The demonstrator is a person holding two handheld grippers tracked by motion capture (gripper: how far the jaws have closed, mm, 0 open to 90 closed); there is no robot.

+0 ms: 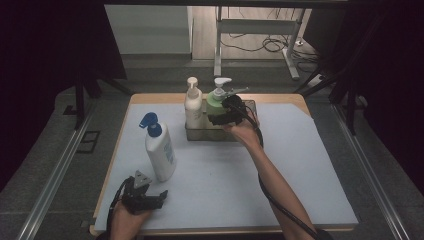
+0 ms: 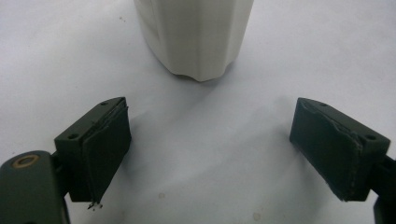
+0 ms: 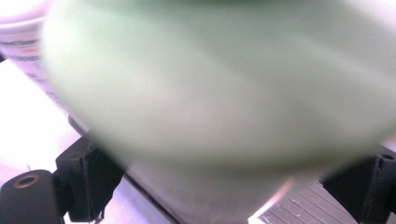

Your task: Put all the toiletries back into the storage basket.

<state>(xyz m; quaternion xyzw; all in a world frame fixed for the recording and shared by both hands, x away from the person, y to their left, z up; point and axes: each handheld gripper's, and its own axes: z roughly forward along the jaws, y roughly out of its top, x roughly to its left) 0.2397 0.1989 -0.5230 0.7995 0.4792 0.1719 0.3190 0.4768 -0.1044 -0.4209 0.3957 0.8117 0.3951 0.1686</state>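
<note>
Right tool (image 1: 220, 112) grips the green bottle (image 1: 216, 102) in the tray (image 1: 250, 106); left tool (image 1: 162, 195) gapes empty before the blue-capped bottle (image 1: 159, 150).

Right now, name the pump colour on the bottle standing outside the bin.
Blue pump, clearest in the high view.

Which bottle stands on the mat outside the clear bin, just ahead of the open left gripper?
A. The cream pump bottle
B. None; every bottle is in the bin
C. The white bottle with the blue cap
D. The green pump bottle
C. The white bottle with the blue cap stands on the mat just beyond the left gripper, while the green bottle and cream bottle are in the bin.
</note>
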